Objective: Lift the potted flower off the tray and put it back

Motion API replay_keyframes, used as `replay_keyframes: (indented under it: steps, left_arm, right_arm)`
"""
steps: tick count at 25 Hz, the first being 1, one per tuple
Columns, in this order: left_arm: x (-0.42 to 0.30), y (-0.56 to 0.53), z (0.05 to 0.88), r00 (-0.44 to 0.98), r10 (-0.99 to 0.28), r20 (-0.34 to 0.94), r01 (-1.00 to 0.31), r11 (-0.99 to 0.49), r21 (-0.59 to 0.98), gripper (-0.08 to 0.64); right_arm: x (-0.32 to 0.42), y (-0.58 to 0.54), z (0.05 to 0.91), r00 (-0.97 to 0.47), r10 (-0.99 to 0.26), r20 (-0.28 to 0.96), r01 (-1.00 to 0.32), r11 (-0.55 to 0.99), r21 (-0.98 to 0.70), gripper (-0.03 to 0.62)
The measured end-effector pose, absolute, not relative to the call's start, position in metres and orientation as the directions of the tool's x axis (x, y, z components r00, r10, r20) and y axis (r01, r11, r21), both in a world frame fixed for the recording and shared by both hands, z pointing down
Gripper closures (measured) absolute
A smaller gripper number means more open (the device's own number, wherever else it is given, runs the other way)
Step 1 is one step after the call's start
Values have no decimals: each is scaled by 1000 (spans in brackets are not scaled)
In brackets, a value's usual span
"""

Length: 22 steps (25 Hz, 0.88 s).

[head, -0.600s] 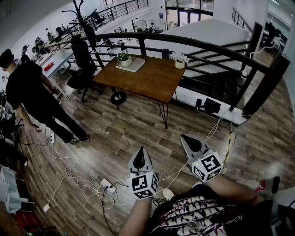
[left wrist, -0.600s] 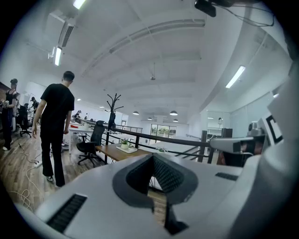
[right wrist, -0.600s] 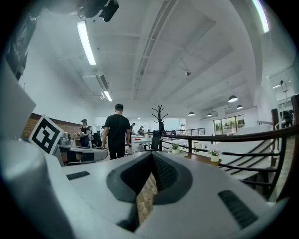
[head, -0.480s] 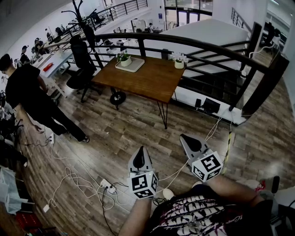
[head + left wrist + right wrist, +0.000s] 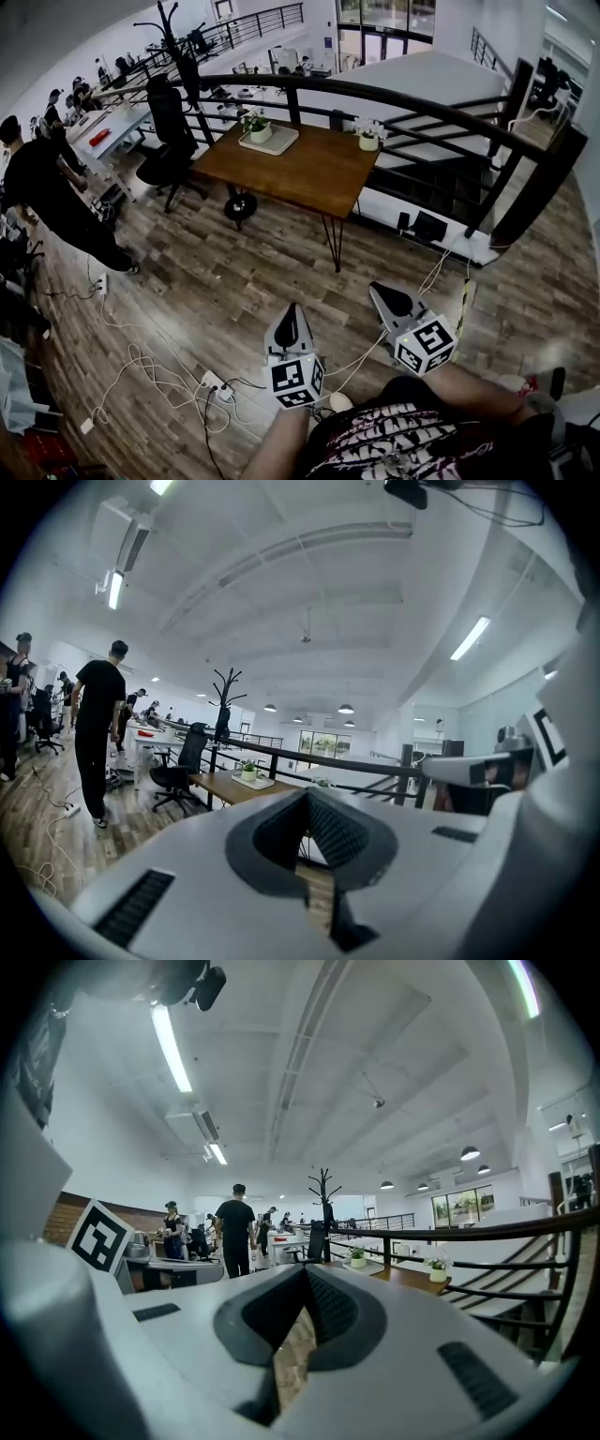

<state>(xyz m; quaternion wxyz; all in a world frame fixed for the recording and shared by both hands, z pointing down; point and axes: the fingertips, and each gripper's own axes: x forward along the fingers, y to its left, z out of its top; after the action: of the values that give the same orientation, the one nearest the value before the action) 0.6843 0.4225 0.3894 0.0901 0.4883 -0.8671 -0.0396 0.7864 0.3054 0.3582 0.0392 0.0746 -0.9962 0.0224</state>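
potted flower (image 5: 256,125) upright on tray (image 5: 278,142), far-left end of wooden table (image 5: 309,171), second pot (image 5: 368,141) off tray at far-right edge, left gripper (image 5: 290,311) and right gripper (image 5: 385,293) both closed, empty, over floor (image 5: 234,272) well apart from table

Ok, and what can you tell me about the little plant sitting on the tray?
The potted flower is small: a round white pot with green leaves poking up. Any blooms are too tiny to make out. It stands upright on a pale, flat tray near the far left corner of the brown wooden table. Only the tray touches it.
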Motion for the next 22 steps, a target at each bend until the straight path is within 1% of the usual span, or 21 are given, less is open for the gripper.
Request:
replay_keyframes:
  steps: [3, 8, 12, 18, 22]
  left_arm:
    - [676, 426, 391, -507, -854, 114, -838, 520, 164, 552]
    - [657, 426, 394, -517, -848, 120, -827, 531, 187, 552]
    - [656, 431, 411, -507, -848, 156, -829, 529, 181, 552]
    - [608, 424, 413, -552, -820, 154, -802, 572, 171, 552]
    - [570, 412, 422, -577, -800, 163, -784, 599, 165, 552]
  right_arm:
    - [784, 309, 357, -985, -151, 83, -155, 987, -33, 595]
    - [773, 305, 365, -982, -143, 122, -148, 989, -31, 595]
    - [768, 308, 385, -978, -143, 155, -155, 985, -71, 595]
    - [714, 299, 390, -988, -80, 135, -91, 993, -76, 595]
    - [672, 277, 396, -990, -63, 123, -74, 993, -89, 595]
